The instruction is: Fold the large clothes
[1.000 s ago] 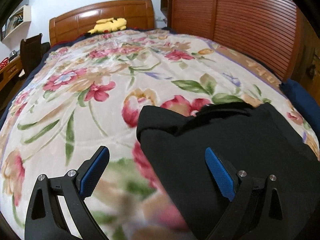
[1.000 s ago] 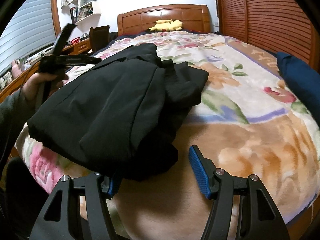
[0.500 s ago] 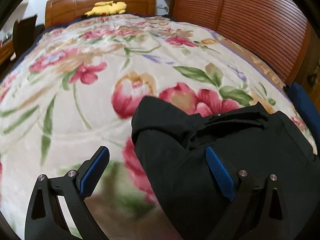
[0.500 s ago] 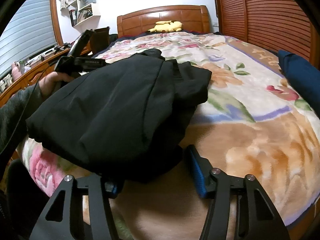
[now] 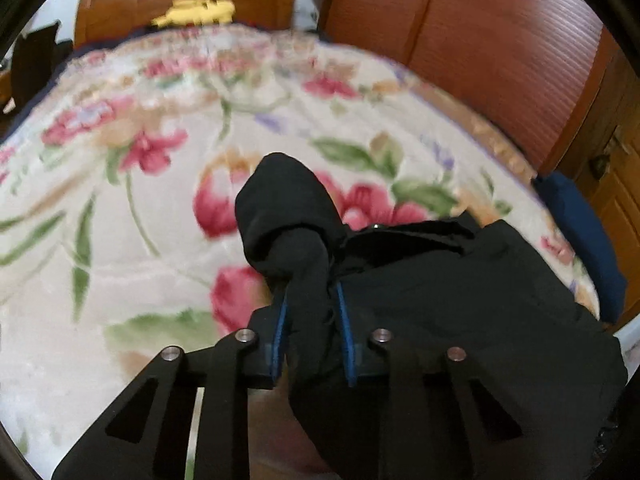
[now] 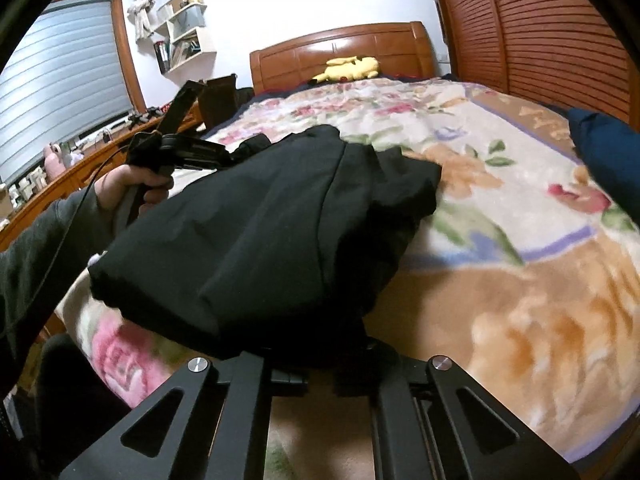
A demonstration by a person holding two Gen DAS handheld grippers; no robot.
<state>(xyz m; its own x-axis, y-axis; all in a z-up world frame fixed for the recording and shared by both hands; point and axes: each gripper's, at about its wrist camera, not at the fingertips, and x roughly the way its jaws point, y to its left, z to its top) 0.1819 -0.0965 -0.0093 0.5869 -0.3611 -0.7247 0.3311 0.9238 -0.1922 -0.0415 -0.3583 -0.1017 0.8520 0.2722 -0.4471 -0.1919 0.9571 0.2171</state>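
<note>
Black garment (image 6: 260, 232) long axis toward headboard (image 6: 340, 48); both grippers pinching near edge.

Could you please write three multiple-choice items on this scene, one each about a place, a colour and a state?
1. Where is the yellow plush toy?
A. by the headboard
B. on the shelf
C. on the garment

2. What colour is the garment?
A. white
B. black
C. red

3. What is the left gripper doing?
A. standing open over the blanket
B. shut on nothing
C. pinching a bunch of the garment

Answers: 1 A, it rests against the wooden headboard; 2 B, the cloth is black in both views; 3 C, its blue pads press black cloth between them.
</note>
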